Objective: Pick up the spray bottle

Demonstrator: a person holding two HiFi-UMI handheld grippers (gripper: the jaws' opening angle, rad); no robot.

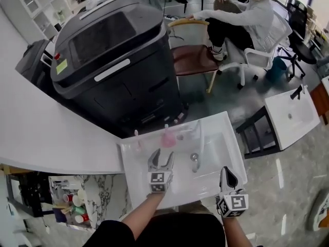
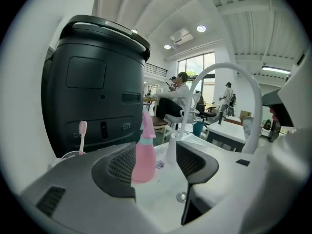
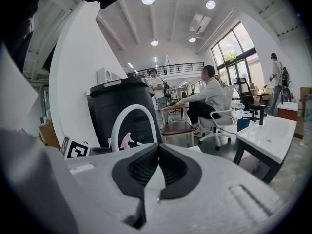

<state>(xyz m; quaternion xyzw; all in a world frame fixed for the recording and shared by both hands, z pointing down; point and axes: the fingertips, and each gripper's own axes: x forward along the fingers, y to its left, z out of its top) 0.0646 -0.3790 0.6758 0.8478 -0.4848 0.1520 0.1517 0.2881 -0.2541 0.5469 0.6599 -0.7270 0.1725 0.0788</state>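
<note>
Left gripper (image 1: 161, 157) fingers (image 2: 119, 167) are spread, nothing between them. Spray bottle (image 2: 144, 152) stands upright at the sink's (image 1: 136, 169) back edge, ahead of the fingers and lined up with the left finger, not the gap. Right gripper (image 3: 158, 152) is clenched, empty. Risks we see: left finger clips the tall bottle and topples it; faucet (image 2: 220, 68) crowds the right finger.

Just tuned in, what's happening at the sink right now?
A person holds two grippers over a white rectangular sink. The left gripper, jaws open, points at the pink plastic spray bottle standing at the sink's back edge, not gripping it. The right gripper hangs shut and empty by the front right corner.
</note>
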